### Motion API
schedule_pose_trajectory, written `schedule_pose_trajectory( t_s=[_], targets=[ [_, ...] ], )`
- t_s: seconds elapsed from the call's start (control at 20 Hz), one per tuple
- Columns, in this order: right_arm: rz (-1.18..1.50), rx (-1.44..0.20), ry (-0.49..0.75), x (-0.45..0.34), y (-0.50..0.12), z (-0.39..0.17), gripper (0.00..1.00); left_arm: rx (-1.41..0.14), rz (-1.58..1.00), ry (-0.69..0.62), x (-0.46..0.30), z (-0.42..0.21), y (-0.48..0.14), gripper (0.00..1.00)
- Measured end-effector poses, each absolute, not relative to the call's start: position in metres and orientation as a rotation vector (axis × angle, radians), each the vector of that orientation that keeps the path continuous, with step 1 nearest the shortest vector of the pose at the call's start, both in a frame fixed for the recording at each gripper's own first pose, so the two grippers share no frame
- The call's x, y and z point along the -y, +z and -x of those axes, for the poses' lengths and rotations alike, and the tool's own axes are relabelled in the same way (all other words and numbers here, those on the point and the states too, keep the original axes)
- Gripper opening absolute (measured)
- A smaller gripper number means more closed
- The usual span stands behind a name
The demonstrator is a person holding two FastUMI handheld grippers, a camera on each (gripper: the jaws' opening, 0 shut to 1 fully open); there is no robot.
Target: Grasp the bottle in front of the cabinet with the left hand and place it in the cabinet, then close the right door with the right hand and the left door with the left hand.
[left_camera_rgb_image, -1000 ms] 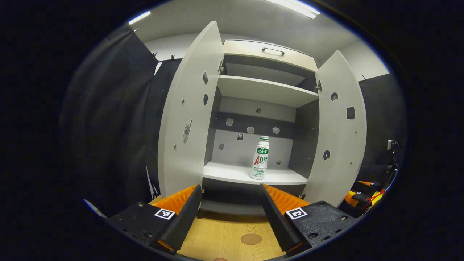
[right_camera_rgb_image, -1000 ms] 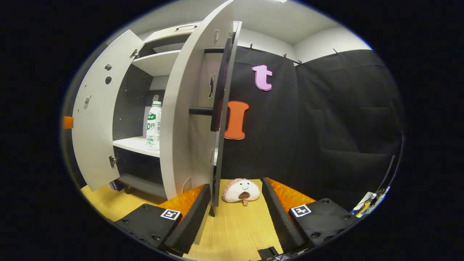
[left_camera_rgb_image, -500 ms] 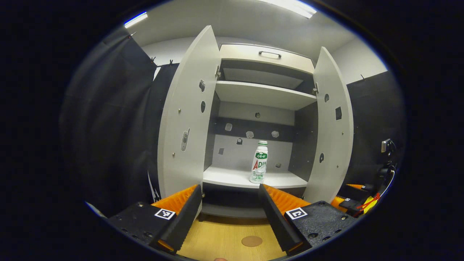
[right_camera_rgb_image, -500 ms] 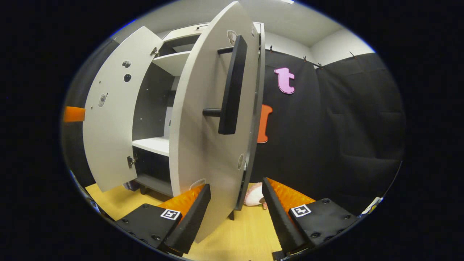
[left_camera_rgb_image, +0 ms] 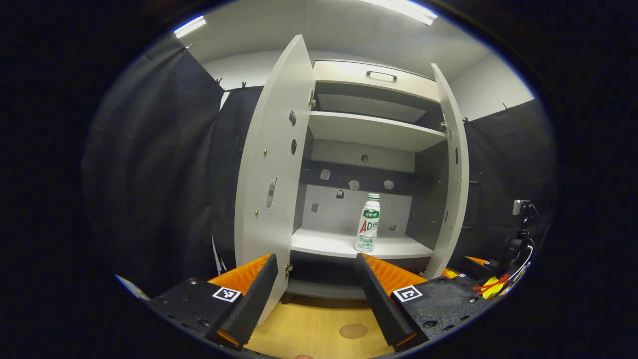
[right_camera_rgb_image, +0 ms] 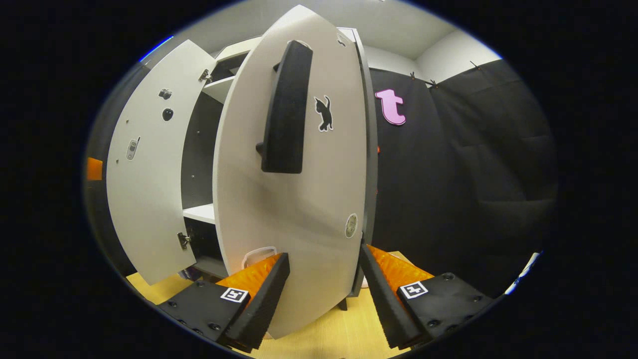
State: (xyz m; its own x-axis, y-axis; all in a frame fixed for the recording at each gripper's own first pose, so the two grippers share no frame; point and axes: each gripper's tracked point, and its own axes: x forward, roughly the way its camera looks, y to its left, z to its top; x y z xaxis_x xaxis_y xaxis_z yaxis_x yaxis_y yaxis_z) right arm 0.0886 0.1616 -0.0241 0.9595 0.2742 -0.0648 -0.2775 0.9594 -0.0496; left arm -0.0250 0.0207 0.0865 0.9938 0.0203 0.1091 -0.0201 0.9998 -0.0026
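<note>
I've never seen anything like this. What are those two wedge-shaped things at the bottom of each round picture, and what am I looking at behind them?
Those wedges are the two fingers of a hand-held gripper; a person carries one in each hand, with a camera riding on each. The left gripper is open, holds nothing, and faces an open cabinet with a bottle standing on its shelf. The right gripper, also open and empty, sits close against the outside of the right door, which bears a dark handle. The left door stands wide open. The cabinet stands on a wooden table.
</note>
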Motion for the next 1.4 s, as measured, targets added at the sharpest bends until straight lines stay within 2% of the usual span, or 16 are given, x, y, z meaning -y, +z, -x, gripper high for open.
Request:
schedule_pose_trajectory(
  t_s=[0.25,0.45,0.75,0.8,1.05,1.1,1.15,1.35,1.4],
  targets=[
    [0.093,-0.062,0.379,-0.212,-0.036,-0.103,0.96,0.101,0.000,0.054,-0.036,0.025,0.082,0.95],
    [0.130,-0.049,0.375,-0.237,-0.038,-0.131,0.96,0.100,-0.008,0.077,-0.049,0.025,0.082,0.96],
    [0.131,-0.054,0.367,-0.244,-0.039,-0.141,0.94,0.095,0.002,0.088,-0.059,0.022,0.077,0.93],
    [0.140,-0.053,0.363,-0.246,-0.038,-0.144,0.94,0.096,-0.002,0.094,-0.062,0.021,0.076,0.96],
    [0.171,-0.040,0.350,-0.250,-0.037,-0.153,0.94,0.082,-0.012,0.172,-0.098,0.024,0.065,0.96],
    [0.172,-0.039,0.349,-0.249,-0.037,-0.154,0.94,0.081,-0.007,0.192,-0.109,0.026,0.062,0.92],
    [0.173,-0.040,0.349,-0.250,-0.037,-0.154,0.94,0.083,-0.001,0.216,-0.120,0.027,0.061,0.95],
    [0.170,-0.067,0.355,-0.250,-0.041,-0.151,0.94,0.096,-0.015,0.302,-0.161,0.033,0.062,0.95],
    [0.173,-0.081,0.360,-0.250,-0.044,-0.148,0.95,0.104,-0.026,0.324,-0.172,0.032,0.064,0.92]
  ],
)
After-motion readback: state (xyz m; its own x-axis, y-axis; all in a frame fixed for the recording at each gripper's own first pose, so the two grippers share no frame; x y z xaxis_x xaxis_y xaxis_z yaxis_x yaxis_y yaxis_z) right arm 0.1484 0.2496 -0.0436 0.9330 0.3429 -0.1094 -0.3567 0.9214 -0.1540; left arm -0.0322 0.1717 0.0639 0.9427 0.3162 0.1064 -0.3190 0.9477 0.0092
